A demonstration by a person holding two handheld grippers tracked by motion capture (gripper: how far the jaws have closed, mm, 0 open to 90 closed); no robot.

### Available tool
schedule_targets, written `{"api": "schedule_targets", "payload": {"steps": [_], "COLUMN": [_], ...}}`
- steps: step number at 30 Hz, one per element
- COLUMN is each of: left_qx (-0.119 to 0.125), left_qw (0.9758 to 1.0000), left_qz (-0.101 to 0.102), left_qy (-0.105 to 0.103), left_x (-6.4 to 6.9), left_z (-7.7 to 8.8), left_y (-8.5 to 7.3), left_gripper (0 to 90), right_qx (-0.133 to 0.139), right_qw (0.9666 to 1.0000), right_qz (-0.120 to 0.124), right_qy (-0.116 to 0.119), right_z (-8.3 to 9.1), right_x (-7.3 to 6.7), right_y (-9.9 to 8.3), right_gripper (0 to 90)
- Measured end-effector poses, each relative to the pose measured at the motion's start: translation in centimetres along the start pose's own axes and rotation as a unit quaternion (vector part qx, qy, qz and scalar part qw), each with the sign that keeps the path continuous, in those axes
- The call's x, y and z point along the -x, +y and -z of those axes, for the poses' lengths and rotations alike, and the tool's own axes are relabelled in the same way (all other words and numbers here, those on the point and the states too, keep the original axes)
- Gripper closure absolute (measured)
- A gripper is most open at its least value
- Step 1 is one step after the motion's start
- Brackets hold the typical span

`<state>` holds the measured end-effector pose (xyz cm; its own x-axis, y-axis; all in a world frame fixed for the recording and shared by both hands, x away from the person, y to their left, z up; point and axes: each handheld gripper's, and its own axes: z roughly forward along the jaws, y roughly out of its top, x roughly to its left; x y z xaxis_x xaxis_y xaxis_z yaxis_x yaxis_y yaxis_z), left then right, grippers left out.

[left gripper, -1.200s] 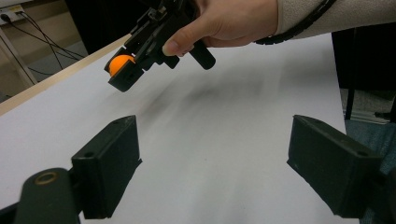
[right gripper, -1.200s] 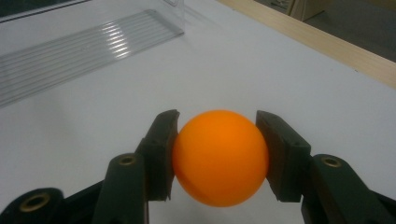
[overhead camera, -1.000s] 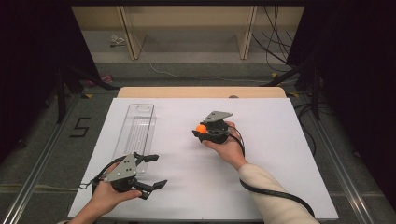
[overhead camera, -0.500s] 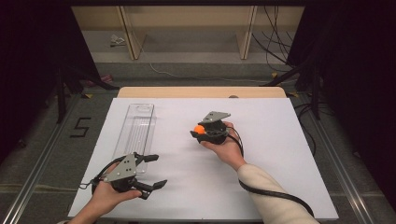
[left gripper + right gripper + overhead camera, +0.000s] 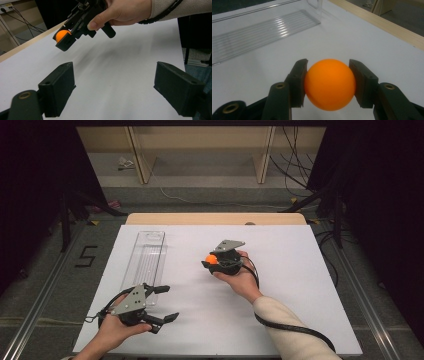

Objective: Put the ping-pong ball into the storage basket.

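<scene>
Orange, smooth and round, the ball [image 5: 329, 84] sits pinched in the right gripper [image 5: 329, 82]; left gripper [image 5: 113, 86] jaws spread.

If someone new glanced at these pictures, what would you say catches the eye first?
The orange ball stands out at once, clamped in the right gripper above the middle of the white table. Next comes the long clear tray lying empty towards the table's left side. Near the front left edge, the left gripper is held open with nothing in it.
</scene>
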<state>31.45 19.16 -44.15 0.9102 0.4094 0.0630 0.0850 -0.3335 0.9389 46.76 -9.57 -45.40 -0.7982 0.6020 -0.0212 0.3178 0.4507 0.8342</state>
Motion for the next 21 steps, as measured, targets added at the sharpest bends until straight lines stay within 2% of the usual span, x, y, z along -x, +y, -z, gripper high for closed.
{"api": "schedule_targets", "payload": {"steps": [21], "left_qx": [0.000], "left_qw": [1.0000], "left_qz": [-0.002], "left_qy": [-0.001], "left_x": [-0.01], "left_z": [0.04], "left_y": [0.03], "left_gripper": [16.2], "right_qx": [0.006], "right_qw": [0.9999], "right_qz": [0.004], "right_qy": [0.009], "right_z": [0.05], "right_x": [-0.71], "right_y": [0.52], "right_gripper": [51.5]}}
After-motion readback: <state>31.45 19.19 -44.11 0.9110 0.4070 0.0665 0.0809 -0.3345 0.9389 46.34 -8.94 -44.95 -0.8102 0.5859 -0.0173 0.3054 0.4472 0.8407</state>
